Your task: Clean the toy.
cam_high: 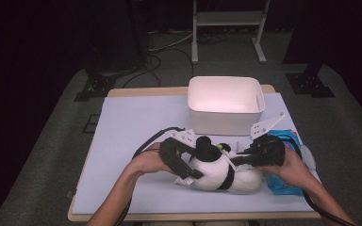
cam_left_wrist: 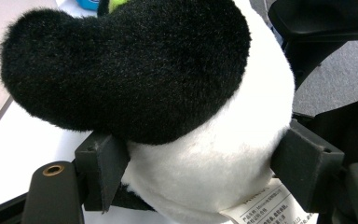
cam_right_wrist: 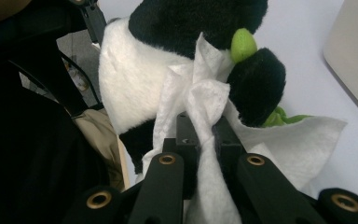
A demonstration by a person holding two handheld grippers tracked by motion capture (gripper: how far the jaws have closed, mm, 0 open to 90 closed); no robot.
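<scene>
A black-and-white plush toy [cam_high: 217, 172] lies on the pale table [cam_high: 132, 122] near its front edge. My left gripper [cam_high: 188, 172] is shut on the toy's white body [cam_left_wrist: 205, 154], one pad on each side [cam_left_wrist: 204, 170], with a printed label hanging below. Coming in from the right, my right gripper [cam_high: 238, 160] is shut on a crumpled white tissue [cam_right_wrist: 205, 100], pinched between its jaws [cam_right_wrist: 207, 135]. The tissue rests against the toy's white fur [cam_right_wrist: 130, 79], close to a green part [cam_right_wrist: 242, 44] of the toy.
A white plastic bin [cam_high: 226, 115] stands just behind the toy; its corner also appears in the right gripper view [cam_right_wrist: 354, 56]. A blue package [cam_high: 283, 183] lies under my right hand. Open table surface extends to the left and back left.
</scene>
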